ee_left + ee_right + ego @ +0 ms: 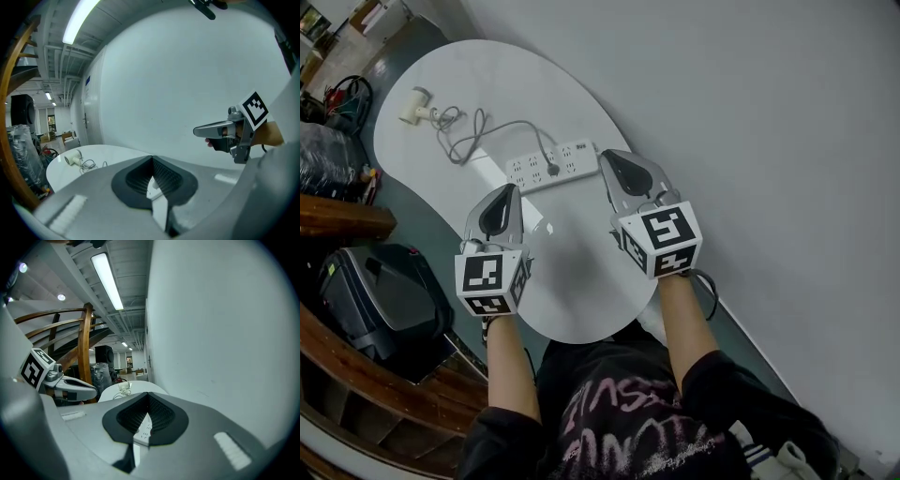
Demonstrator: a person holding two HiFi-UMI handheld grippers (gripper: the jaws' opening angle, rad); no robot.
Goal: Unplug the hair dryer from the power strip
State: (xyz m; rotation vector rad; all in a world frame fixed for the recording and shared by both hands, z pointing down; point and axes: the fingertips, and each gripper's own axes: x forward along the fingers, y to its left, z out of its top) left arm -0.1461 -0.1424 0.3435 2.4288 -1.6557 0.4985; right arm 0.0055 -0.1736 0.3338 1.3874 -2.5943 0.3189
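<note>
A white hair dryer (416, 105) lies at the far left end of the white table (581, 291). Its grey cable (478, 133) runs to a plug (551, 171) seated in the white power strip (553, 165) at mid-table. My right gripper (607, 159) hovers with its tips just right of the strip's end, jaws together and empty. My left gripper (508, 191) hangs in front of the strip, also shut and empty. In the right gripper view the strip (143, 430) shows between the jaws, the dryer (123, 386) beyond. The left gripper view shows the dryer (72, 160) far left.
A grey wall (769, 112) runs close along the table's right side. A black case (380, 295) and a curved wooden railing (342, 220) stand left of the table, with bags (328, 155) further back. The table's near edge is by the person's body.
</note>
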